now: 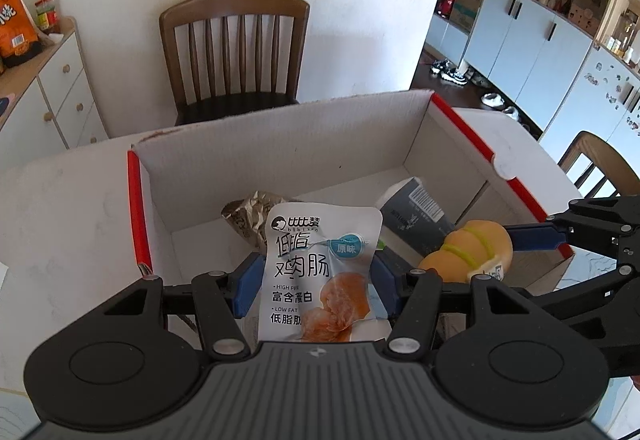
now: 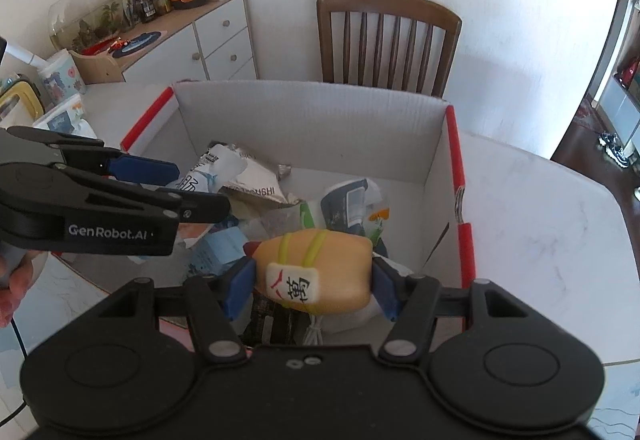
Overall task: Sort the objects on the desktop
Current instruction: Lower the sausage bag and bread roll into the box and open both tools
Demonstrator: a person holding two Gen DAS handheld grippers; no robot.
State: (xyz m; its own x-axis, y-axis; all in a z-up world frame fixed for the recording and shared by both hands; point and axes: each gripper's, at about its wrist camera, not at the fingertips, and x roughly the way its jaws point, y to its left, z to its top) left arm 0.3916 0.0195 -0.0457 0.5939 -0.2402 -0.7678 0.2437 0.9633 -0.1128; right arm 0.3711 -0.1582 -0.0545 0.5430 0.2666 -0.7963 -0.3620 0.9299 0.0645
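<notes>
My left gripper (image 1: 316, 276) is shut on a white chicken-sausage packet (image 1: 318, 272) with an orange picture, held upright over the near part of an open white cardboard box with red edges (image 1: 280, 144). My right gripper (image 2: 314, 282) is shut on a tan bread-shaped squishy toy (image 2: 320, 272) with yellow bands and a white mahjong-tile label, also held over the box (image 2: 312, 128). The toy shows at the right in the left wrist view (image 1: 468, 250), and the left gripper at the left in the right wrist view (image 2: 160, 180). Inside the box lie a silver foil bag (image 1: 248, 218), a dark blue-and-white pack (image 1: 416, 216) and other wrappers (image 2: 256, 184).
The box stands on a white marble-look table (image 2: 540, 208). A brown wooden chair (image 1: 234, 52) stands behind it against the wall; a second chair (image 1: 596, 164) is at the right. A white sideboard (image 2: 192, 40) with an orange snack bag and a glass tank is at the left.
</notes>
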